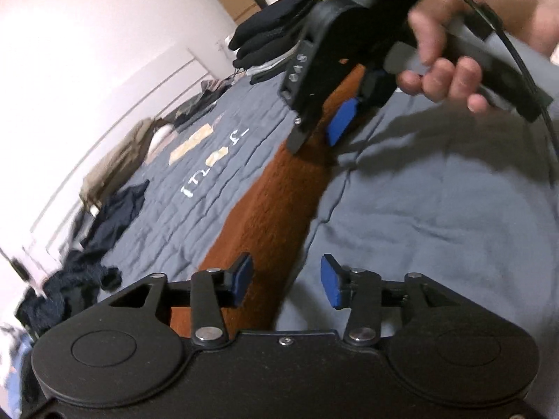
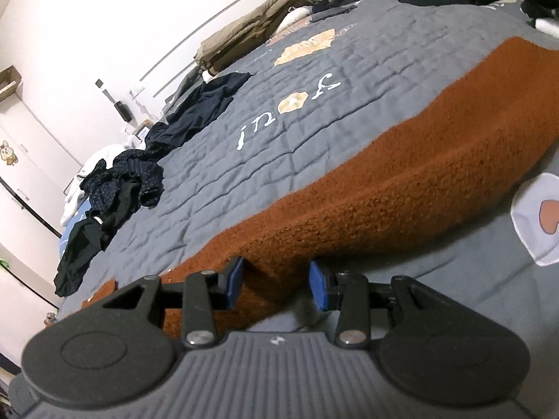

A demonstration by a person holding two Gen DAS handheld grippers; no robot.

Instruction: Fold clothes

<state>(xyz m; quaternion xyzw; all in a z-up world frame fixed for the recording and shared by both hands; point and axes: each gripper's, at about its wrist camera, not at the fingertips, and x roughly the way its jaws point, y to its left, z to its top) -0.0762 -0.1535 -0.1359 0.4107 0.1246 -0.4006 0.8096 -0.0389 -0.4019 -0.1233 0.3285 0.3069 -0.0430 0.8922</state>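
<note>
left gripper (image 1: pixel 286 281) jaws apart, nothing pinched | right gripper (image 2: pixel 276 284) jaws apart, maybe brushing cloth | brown fleece garment (image 2: pixel 384 188) flat on grey quilt (image 2: pixel 279 111) | soft, light, floppy; pinch near edge/corners

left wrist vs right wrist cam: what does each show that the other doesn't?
Left wrist only: the right gripper from outside, the hand gripping its handle, its cable, and the left gripper, jaws apart over the rust-brown fabric with nothing between the pads.

Right wrist only: a white patch with a brown heart, a black object on the wall, and a bear sticker.

Both: the grey quilted cover with white lettering, the rust-brown fabric, the dark clothes pile and the folded olive clothes.
</note>
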